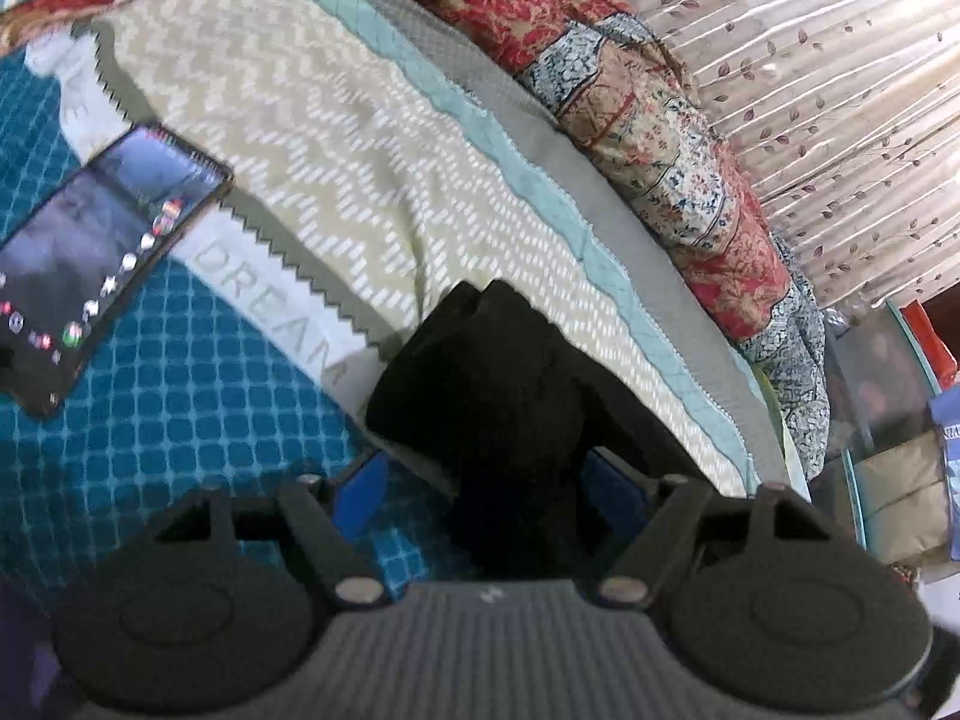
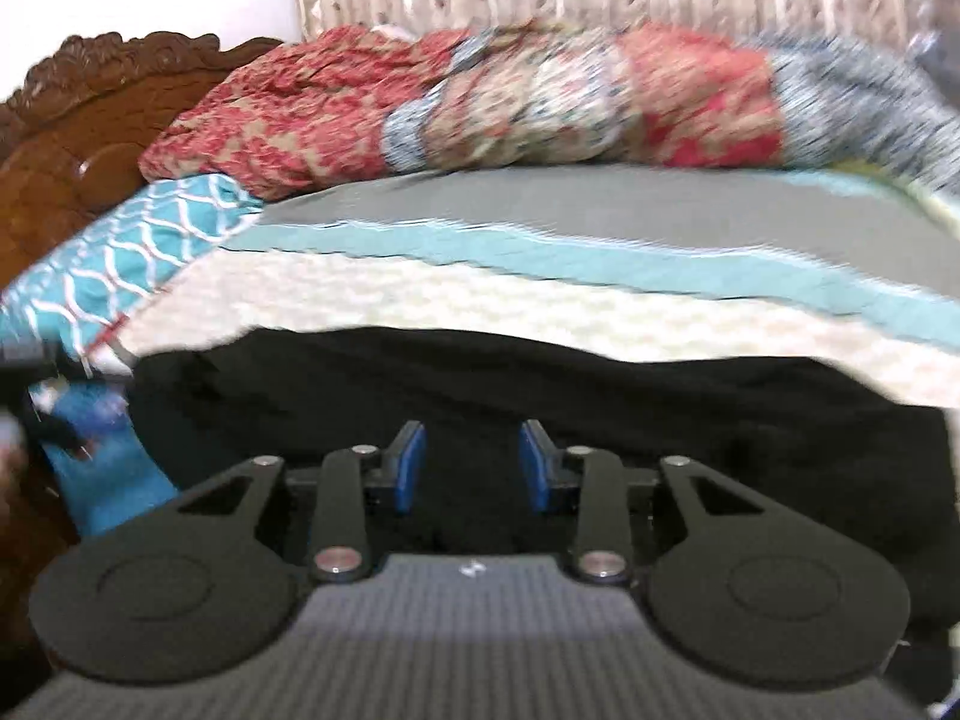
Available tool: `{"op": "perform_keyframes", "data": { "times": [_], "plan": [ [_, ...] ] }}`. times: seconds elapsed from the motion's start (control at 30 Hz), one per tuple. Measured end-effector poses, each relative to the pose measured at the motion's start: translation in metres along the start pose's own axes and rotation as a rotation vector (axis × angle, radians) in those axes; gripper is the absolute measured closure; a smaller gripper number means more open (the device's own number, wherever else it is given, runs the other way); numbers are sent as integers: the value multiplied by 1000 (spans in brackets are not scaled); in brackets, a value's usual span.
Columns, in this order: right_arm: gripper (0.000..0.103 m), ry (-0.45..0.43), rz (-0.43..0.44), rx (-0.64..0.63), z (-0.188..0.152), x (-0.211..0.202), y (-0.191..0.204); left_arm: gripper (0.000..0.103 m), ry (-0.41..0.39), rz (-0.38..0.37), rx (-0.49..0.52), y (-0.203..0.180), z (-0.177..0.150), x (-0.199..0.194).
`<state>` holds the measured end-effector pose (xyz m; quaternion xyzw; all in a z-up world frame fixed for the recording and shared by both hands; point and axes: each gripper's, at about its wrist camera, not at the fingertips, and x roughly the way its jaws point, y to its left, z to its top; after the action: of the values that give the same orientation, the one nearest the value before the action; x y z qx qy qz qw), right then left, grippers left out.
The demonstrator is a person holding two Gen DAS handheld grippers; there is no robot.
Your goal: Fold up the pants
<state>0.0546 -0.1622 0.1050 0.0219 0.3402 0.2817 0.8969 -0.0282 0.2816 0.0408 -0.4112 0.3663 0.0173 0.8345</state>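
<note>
Quilted bedspread [image 1: 336,138], zigzag-stitched in beige, carries black pants [image 1: 480,372] bunched near the left gripper [image 1: 486,492], whose blue pads stand released around the cloth. Right gripper [image 2: 473,468] hovers unclenched over smooth pants fabric.

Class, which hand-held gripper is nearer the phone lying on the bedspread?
Left. The left hand-held gripper has the phone just ahead to its left; the right hand-held gripper sees only black pants.
</note>
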Motion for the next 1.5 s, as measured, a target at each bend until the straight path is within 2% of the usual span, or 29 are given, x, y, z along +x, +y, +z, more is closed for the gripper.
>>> {"op": "perform_keyframes", "data": {
  "times": [0.17, 0.23, 0.3, 0.33, 0.37, 0.4, 0.43, 0.47, 0.53, 0.6, 0.63, 0.7, 0.73, 0.77, 0.87, 0.97, 1.07, 1.2, 1.27, 1.33, 1.4, 1.5],
  "plan": [
    [64, 97, 193, 45, 44, 82, 62, 27, 21, -15, -39, 13, -5, 7],
    [65, 118, 232, 18, 51, 112, 87, 27, 18, -26, -33, 13, -5, 9],
    [66, 178, 263, 9, 54, 150, 106, 27, 21, -21, -34, 12, -4, 15],
    [68, 209, 254, -18, 52, 166, 113, 28, 35, -13, -32, 12, -4, 21],
    [71, 230, 178, -104, 46, 187, 122, 28, 59, 7, -30, 11, -4, 29],
    [74, 247, 54, -218, 37, 211, 130, 29, 83, 45, -17, 12, -5, 40],
    [74, 239, 27, -255, 31, 224, 129, 29, 96, 70, 2, 12, -5, 48],
    [74, 210, 33, -224, 32, 225, 127, 29, 90, 77, 26, 11, -6, 50],
    [74, 231, 29, -146, 43, 221, 126, 29, 78, 87, 82, 4, -6, 48],
    [72, 230, 38, -135, 47, 211, 128, 29, 78, 81, 90, 5, -7, 47],
    [71, 221, 47, -105, 47, 203, 126, 28, 73, 62, 73, 6, -7, 43],
    [69, 183, 96, -22, 46, 182, 116, 19, 54, 0, 29, 13, -4, 32],
    [69, 153, 116, 22, 44, 167, 109, 10, 36, -21, 6, 18, -3, 27],
    [67, 127, 134, 58, 42, 158, 106, 7, 15, -25, -19, 24, -2, 22],
    [67, 81, 224, 181, 39, 145, 104, 7, 8, -36, -79, 38, 4, 24],
    [68, 159, 316, 227, 36, 167, 116, 7, 3, -44, -67, 34, 7, 27],
    [68, 305, 285, 260, 21, 214, 122, 7, 6, -13, -43, 27, 5, 32],
    [68, 295, 261, 196, 25, 219, 134, 8, 9, 36, -5, 17, 1, 35],
    [66, 290, 279, 186, 29, 213, 133, 9, 10, 59, 15, 10, 1, 35],
    [61, 273, 335, 280, 31, 196, 112, 10, 3, 45, 15, 8, 2, 27],
    [58, 206, 386, 366, 29, 168, 82, 11, -27, 32, 6, 10, 4, 12],
    [54, 100, 344, 421, 22, 119, 32, 11, -78, 20, -15, 17, 11, -8]
  ]
}}
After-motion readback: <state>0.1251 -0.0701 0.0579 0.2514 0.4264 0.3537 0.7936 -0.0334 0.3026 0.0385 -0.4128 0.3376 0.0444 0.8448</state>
